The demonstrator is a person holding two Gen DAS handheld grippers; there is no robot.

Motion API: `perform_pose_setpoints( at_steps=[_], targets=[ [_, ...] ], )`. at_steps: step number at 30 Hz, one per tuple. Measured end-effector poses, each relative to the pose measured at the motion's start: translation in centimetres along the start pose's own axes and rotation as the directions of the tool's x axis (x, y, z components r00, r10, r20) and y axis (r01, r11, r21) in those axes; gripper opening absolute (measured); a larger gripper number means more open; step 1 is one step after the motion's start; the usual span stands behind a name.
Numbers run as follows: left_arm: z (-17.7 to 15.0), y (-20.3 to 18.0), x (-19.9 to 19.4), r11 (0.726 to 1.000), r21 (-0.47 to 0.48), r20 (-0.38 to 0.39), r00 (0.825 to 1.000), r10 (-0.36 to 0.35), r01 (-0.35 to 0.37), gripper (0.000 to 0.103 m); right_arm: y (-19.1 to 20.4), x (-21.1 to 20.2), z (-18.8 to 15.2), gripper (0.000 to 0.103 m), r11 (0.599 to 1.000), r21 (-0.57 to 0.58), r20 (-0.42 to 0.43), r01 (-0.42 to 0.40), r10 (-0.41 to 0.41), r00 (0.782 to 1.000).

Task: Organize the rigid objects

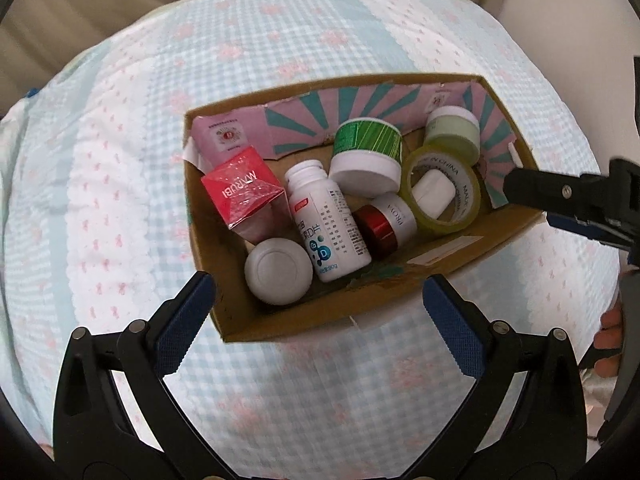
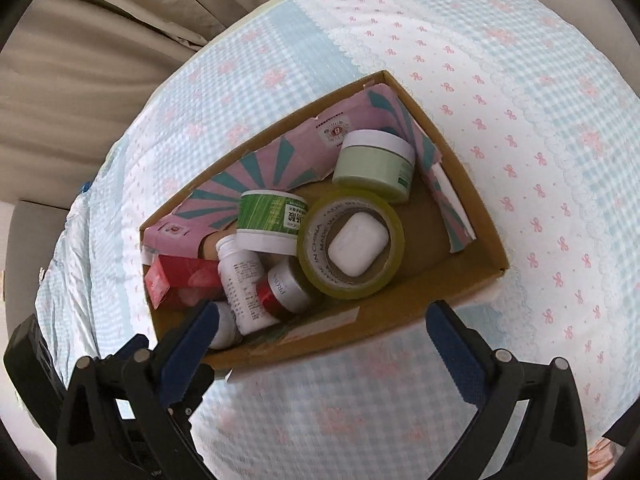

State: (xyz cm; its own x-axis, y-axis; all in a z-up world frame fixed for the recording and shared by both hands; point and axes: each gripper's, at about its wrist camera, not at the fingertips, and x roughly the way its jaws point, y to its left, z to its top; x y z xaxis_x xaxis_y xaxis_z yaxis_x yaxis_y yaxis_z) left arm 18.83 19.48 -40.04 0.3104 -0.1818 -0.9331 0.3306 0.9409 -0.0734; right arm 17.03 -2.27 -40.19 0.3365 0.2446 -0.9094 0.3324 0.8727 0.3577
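A cardboard box [image 1: 460, 258] [image 2: 400, 304] lies on a checked bedcover. Inside lie a red carton [image 1: 244, 190], a white pill bottle [image 1: 328, 220], a white round jar [image 1: 278, 276], a red-lidded jar [image 1: 384, 222], a green-labelled tub [image 1: 366, 150], a pale green jar [image 2: 374, 164], and a tape roll [image 2: 350, 242] with a white earbud case [image 2: 358, 246] in its hole. My left gripper [image 1: 320, 304] is open and empty over the box's near wall. My right gripper [image 2: 320, 328] is open and empty, also over the near wall; one of its fingers [image 1: 532, 188] shows at the box's right end.
The bedcover [image 1: 120, 160] has blue checks and pink bows and spreads all around the box. Beige curtains [image 2: 80, 40] hang behind the bed. A pink and teal patterned card lines the box's far wall [image 1: 320, 116].
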Motion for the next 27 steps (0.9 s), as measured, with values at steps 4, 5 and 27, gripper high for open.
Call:
perform_pose_setpoints(
  at_steps=[4,5,27],
  targets=[
    [-0.1,-0.5,-2.3,0.999,-0.044,0.023,0.999,0.025,-0.024,0.103,-0.1,-1.6,-0.1,0.103,0.999,-0.035,-0.005,-0.020,0.020,1.000],
    [-0.1,-0.7,-2.9,0.998,-0.054,0.026,0.999,0.031,-0.030,0.103,0.0,-1.9,-0.1,0.103,0.999,-0.045,-0.008,-0.024,0.024,1.000],
    [4.0,-10.3,-34.1,0.976,-0.210,0.554,0.815,0.171,-0.063,0.103,2.2,-34.7,1.6,0.103,0.877,-0.433,0.479,0.208,0.029,0.877]
  ],
)
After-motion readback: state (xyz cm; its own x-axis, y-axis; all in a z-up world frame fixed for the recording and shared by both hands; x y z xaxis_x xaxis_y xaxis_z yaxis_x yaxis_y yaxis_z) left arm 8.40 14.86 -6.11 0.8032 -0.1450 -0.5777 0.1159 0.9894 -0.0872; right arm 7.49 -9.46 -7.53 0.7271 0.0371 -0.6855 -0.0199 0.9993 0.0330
